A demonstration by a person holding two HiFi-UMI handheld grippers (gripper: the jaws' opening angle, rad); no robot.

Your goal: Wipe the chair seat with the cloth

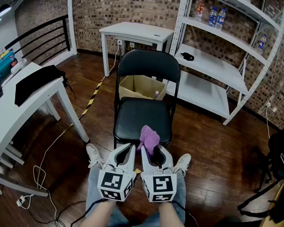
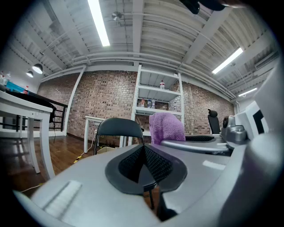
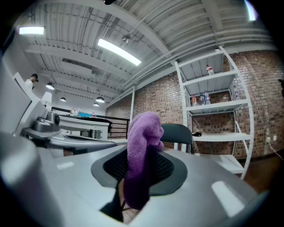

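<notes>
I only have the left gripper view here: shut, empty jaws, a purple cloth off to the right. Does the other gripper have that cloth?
Observer: Yes. The right gripper view shows the right gripper shut on the purple cloth, which sticks up above its jaws.
Operator: Is the cloth on the seat?
Observer: In the head view it overlaps the front edge of the chair seat, but contact cannot be told.
Operator: Where is my gripper relative to that?
Observer: The head view has the left gripper right beside the right one, at the seat's front edge.

Purple cloth (image 3: 141, 155) between clamped fingers (image 3: 166, 170)
</notes>
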